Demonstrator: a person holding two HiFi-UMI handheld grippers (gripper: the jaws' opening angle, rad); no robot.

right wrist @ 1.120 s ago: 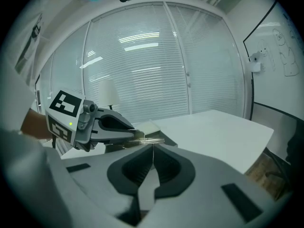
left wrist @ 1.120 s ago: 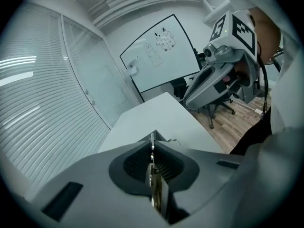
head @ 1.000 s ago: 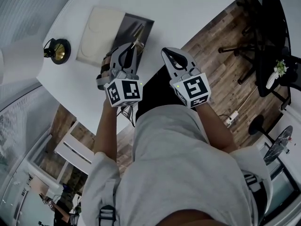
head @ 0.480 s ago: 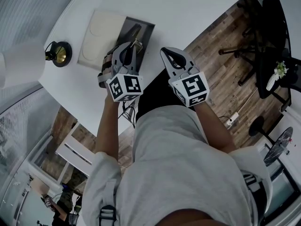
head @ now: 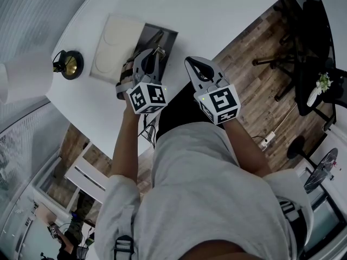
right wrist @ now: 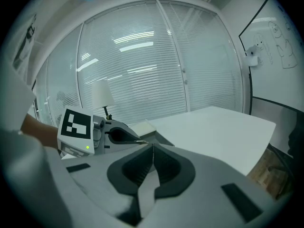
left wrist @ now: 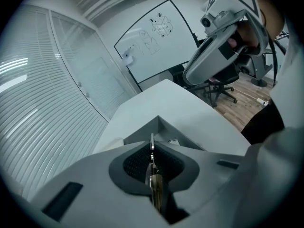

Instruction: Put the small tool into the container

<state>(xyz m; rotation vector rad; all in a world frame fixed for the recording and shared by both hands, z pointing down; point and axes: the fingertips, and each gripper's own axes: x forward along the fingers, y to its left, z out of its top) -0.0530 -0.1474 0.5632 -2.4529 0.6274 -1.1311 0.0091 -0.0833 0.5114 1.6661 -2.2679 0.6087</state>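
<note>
The small tool (left wrist: 153, 172), clamped in the left gripper (head: 153, 53), had been brought lower over the container (head: 171, 37) than a second before, so release was judged near; the right gripper (head: 191, 64) was held closed and empty alongside.

White table (head: 217, 15), wood floor (head: 255, 80), blinds (right wrist: 142, 56), whiteboard (left wrist: 156, 42), seemingly a lamp (right wrist: 100, 95).

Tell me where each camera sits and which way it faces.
Head view: on the person's head, looking steeply down at table, container, left gripper, right gripper; torso and arms show.
Left gripper view: on that gripper, along jaws shut on the small tool, toward a whiteboard.
Right gripper view: on that gripper, along shut empty jaws, toward blinds.
Shared: each gripper view shows the other gripper.
</note>
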